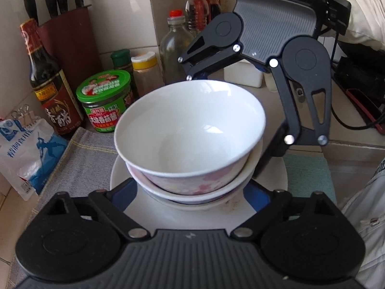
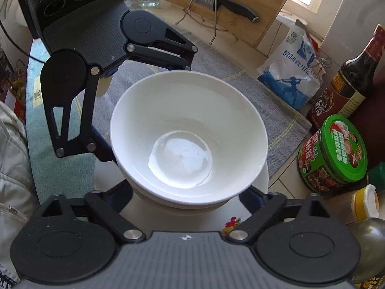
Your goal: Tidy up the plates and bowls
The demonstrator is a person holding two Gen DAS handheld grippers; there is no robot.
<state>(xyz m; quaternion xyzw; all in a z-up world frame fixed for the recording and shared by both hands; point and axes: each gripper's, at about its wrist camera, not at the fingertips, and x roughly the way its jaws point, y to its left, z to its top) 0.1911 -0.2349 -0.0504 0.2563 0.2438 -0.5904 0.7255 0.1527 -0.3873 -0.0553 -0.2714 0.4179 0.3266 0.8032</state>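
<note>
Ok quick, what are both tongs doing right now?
Left tongs: open, straddling the stacked bowls; grip unclear.
Right tongs: open, straddling the same bowls; grip unclear.

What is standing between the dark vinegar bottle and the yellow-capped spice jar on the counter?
In the left wrist view, the green-lidded sauce jar stands between the vinegar bottle and the yellow-capped jar; a green-capped bottle stands just behind it.

Nested bowls [image 1: 190,130] on plate [image 1: 168,216], on cloth [image 1: 89,159]
</note>
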